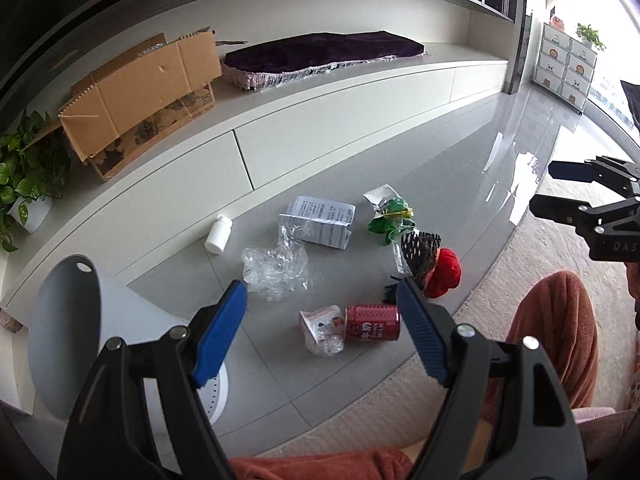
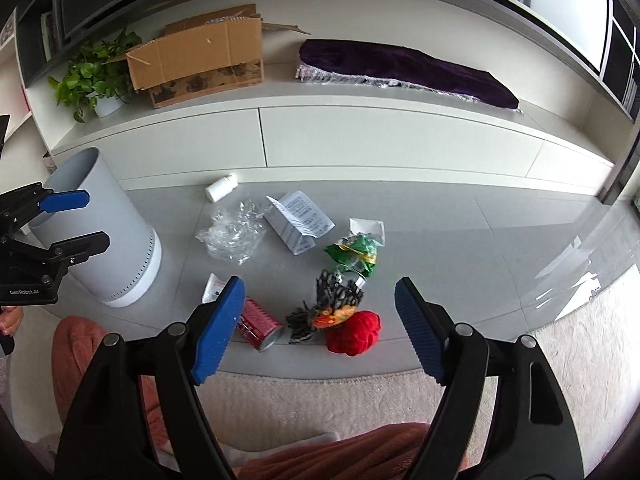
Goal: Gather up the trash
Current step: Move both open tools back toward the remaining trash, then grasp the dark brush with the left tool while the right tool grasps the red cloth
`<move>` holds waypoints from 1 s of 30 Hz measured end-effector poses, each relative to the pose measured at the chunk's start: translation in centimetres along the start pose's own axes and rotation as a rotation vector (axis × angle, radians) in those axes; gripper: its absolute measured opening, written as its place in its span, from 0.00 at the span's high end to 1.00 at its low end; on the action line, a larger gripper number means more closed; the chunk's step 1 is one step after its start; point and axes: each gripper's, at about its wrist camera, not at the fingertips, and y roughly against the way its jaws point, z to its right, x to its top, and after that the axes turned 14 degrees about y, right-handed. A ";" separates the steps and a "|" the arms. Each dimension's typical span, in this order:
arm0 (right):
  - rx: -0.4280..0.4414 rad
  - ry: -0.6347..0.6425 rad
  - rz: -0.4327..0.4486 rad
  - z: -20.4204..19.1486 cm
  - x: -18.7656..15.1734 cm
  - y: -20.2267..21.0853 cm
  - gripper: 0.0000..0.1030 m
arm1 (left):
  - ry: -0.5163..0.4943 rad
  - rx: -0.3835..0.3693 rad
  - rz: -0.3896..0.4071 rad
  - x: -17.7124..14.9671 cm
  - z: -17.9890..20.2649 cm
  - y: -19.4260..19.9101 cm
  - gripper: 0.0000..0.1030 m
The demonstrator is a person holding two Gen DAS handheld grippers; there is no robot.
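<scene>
Trash lies scattered on the glossy grey tiled floor [image 2: 460,240] between a low white cabinet [image 2: 360,136] and a beige rug [image 2: 320,408]. Items: a small white plastic bottle [image 2: 220,189] lying on its side just beside the cabinet base; a crumpled clear plastic wrapper [image 2: 232,234]; a grey printed carton [image 2: 298,224], dented and partly opened; a green foil snack bag [image 2: 354,254] resting against a white paper scrap [image 2: 368,226]; a black net sleeve [image 2: 336,296]; a red crumpled cloth ball [image 2: 356,332] touching the net; a red ribbed drink can [image 2: 260,326] on its side; and a squashed clear cup with a red label [image 1: 322,330] just beside the can. A tall pale grey cylindrical bin [image 2: 104,232] stands upright at the left of the pile. The left claw [image 1: 322,336] hangs above the can and cup, jaws spread, nothing between them. The right claw [image 2: 320,328] hangs over the net and cloth ball, jaws likewise spread and empty.
</scene>
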 end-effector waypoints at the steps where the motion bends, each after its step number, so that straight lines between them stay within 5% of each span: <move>1: -0.001 -0.006 -0.009 0.8 -0.8 -0.5 0.28 | 0.002 -0.004 -0.009 -0.2 0.6 -0.6 0.25; 13: -0.002 -0.109 -0.121 4.1 -7.6 -8.4 0.28 | -0.037 -0.071 -0.141 -2.8 6.9 -9.9 0.25; 30: 0.096 -0.213 -0.321 6.3 -10.4 -19.8 0.28 | -0.131 -0.173 -0.292 -4.3 12.2 -25.2 0.25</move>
